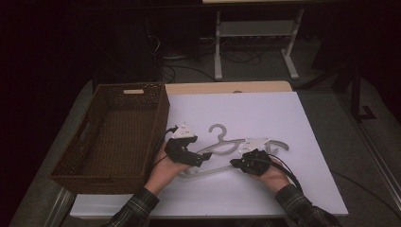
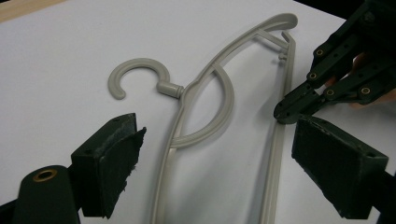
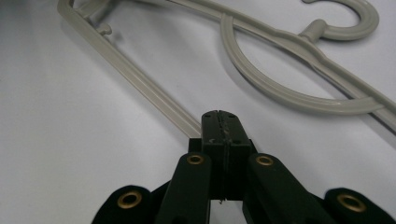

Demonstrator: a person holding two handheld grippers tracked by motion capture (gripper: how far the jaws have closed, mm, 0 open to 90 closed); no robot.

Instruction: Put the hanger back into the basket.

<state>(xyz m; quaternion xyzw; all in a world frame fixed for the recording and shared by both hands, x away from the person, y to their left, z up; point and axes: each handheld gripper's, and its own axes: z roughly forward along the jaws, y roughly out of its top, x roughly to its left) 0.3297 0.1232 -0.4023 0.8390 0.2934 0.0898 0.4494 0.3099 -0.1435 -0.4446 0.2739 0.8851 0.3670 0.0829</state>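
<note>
Flanking hanger — left gripper agape, right gripper clenched, seemingly upon its bar — basket alongside.

Hanger at table centre; basket at its nine o'clock; left gripper and right gripper at six o'clock.

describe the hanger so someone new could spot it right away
On the white sheet covering the table, right of the brown wicker basket, a hanger lies flat between the two hands. It is pale grey plastic, with a curled hook and a long straight bottom bar.
</note>
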